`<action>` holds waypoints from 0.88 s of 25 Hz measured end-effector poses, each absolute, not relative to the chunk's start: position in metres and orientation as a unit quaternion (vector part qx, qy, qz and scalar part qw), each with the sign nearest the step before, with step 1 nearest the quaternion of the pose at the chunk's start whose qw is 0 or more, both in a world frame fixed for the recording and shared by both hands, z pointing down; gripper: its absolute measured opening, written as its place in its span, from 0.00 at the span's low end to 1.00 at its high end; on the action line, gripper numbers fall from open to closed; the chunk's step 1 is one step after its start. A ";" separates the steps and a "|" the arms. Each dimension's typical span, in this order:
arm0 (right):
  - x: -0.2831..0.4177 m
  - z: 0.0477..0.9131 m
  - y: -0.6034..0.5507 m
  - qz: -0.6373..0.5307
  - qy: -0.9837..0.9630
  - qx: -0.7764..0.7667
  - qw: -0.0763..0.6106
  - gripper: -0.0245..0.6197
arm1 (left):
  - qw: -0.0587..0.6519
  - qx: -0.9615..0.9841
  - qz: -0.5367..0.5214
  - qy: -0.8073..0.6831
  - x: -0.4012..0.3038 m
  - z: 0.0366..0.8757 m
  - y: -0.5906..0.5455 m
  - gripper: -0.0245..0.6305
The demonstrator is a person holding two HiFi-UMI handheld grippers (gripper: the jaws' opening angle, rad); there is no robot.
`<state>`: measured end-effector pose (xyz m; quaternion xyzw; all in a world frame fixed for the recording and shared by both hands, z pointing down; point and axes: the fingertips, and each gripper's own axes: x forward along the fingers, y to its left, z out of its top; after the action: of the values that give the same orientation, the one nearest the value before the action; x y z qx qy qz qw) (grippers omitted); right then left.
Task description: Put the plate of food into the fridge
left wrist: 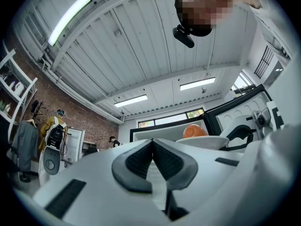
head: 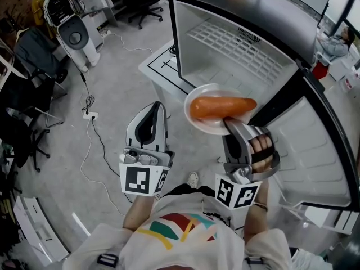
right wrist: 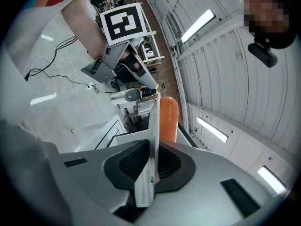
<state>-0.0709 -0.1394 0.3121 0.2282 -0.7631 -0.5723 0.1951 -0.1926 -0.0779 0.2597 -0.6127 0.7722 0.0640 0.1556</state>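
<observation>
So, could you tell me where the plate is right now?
In the head view the plate is right of centre, held by its near rim in the right tool, just before the open fridge.

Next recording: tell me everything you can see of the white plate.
The plate is white, round and shallow, smooth like ceramic or plastic. It is held roughly level in the air before the open fridge, not yet inside. The right gripper pinches its near rim, jaws closed on the edge. One long orange food item lies across it.

White plate [head: 195,96] with carrot [head: 222,107], fridge [head: 225,58] open
</observation>
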 end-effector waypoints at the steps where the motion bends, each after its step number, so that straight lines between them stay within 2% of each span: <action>1: -0.072 0.314 -0.142 -0.569 -0.765 0.231 0.195 0.08 | 0.156 -0.614 0.063 0.771 -0.194 0.260 -0.082 0.05; 11: -0.067 0.317 -0.160 -0.539 -0.775 0.267 0.196 0.08 | 0.169 -0.640 0.062 0.747 -0.191 0.254 -0.115 0.05; 22: -0.097 0.328 -0.196 -0.532 -0.751 0.317 0.229 0.08 | 0.173 -0.701 0.094 0.686 -0.211 0.261 -0.178 0.05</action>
<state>-0.0968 -0.1962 0.3280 0.3171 -0.7512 -0.5318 0.2289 -0.2112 -0.1784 0.2606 -0.7007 0.6858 0.0937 0.1730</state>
